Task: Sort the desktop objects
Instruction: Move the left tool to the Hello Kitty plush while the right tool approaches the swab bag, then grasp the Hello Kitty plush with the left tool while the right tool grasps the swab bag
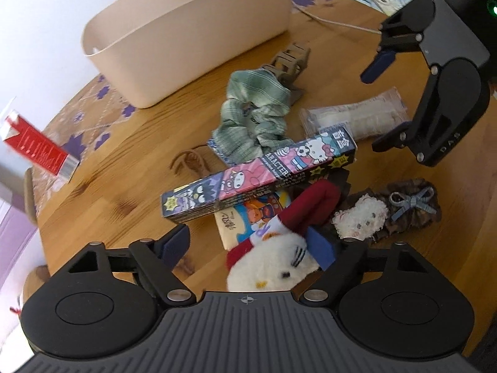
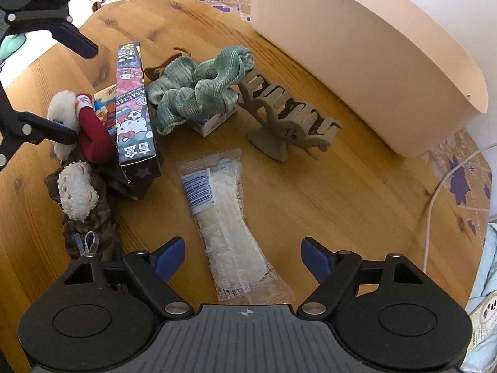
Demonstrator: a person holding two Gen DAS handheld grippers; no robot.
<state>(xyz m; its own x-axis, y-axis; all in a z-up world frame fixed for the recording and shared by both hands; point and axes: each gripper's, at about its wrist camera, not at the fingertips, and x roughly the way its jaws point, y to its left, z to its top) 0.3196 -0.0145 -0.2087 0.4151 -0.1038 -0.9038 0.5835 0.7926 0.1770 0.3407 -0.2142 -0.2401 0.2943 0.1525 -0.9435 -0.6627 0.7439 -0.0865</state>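
A pile of small things lies on the round wooden table. My left gripper is open around a white plush cat with a red bow; one blue pad touches it. A long cartoon-character box lies just beyond, over a small picture packet. My right gripper is open and straddles a clear plastic packet. A green scrunchie, a grey claw hair clip and a brown scrunchie with a white plush face lie nearby.
A beige oval bin stands at the table's far side, also in the right wrist view. A red box stands on a patterned cloth at the edge. A white cable runs along the right.
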